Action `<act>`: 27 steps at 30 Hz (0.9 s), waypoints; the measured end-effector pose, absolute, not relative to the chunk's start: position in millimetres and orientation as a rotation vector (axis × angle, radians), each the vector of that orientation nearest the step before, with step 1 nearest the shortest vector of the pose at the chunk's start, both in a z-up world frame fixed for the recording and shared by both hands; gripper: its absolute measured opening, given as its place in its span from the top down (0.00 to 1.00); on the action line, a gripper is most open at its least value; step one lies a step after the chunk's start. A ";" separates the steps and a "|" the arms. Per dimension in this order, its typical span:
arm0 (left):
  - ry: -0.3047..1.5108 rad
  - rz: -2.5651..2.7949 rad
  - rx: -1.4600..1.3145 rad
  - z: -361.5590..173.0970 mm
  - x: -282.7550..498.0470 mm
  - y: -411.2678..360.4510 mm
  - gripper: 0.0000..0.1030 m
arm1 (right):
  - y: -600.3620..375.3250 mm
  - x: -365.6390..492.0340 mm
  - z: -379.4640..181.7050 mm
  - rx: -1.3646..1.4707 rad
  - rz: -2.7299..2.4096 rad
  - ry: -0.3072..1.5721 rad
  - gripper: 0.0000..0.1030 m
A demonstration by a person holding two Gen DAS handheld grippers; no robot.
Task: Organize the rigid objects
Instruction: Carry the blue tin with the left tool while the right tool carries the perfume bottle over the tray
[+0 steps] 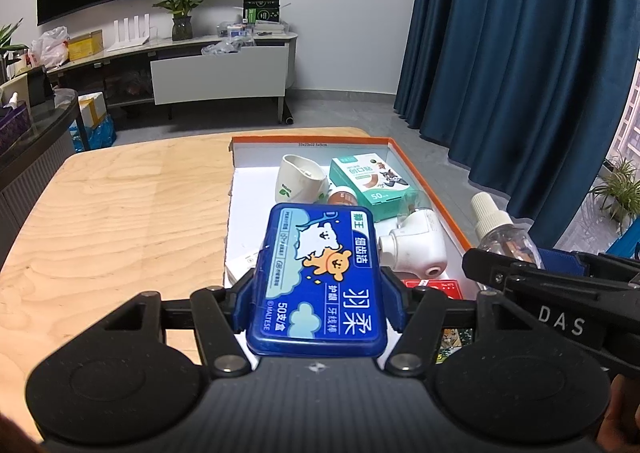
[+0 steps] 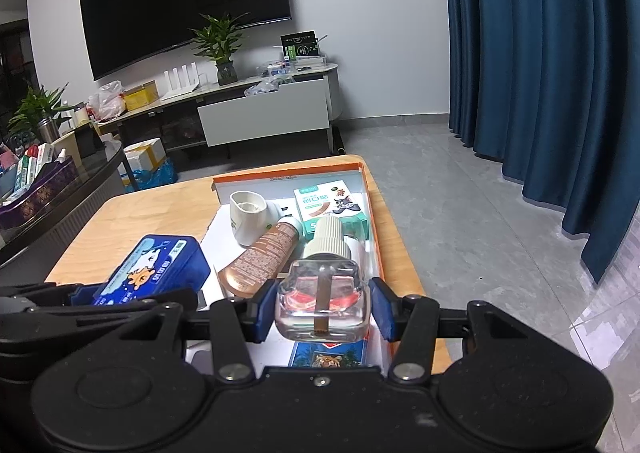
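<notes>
1. Two grippers hang side by side over an orange-rimmed tray [image 1: 424,177] on the wooden desk [image 1: 120,213].
2. Left gripper [image 1: 316,285]: jaws partly open and clamped on the long sides of a blue floss-pick box [image 1: 320,273]. Its long axis runs straight ahead along the fingers, printed lid upward, over the tray's near left part.
3. Right gripper [image 2: 320,305]: jaws narrowed onto a clear glass refill bottle [image 2: 322,301]. Its ribbed white cap [image 2: 328,239] points forward and away, over the tray's right side.
4. Tray contents: white cup [image 1: 298,183], green plaster box [image 1: 370,181], brown tube [image 2: 260,257].
</notes>
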State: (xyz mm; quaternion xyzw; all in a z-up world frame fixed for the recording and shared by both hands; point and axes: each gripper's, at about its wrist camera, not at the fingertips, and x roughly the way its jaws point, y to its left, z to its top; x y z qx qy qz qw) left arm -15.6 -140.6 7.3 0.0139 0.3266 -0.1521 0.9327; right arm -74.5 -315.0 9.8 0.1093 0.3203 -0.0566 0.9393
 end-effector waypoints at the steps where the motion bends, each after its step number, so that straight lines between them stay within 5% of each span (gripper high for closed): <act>1: 0.668 -0.312 0.029 7.4 -15.1 -141.0 0.39 | -314.9 -74.4 9.9 0.223 -0.115 0.654 0.42; 27: 0.677 -0.308 0.019 4.1 -12.0 -139.4 0.39 | -315.3 -71.0 3.5 0.215 -0.105 0.672 0.42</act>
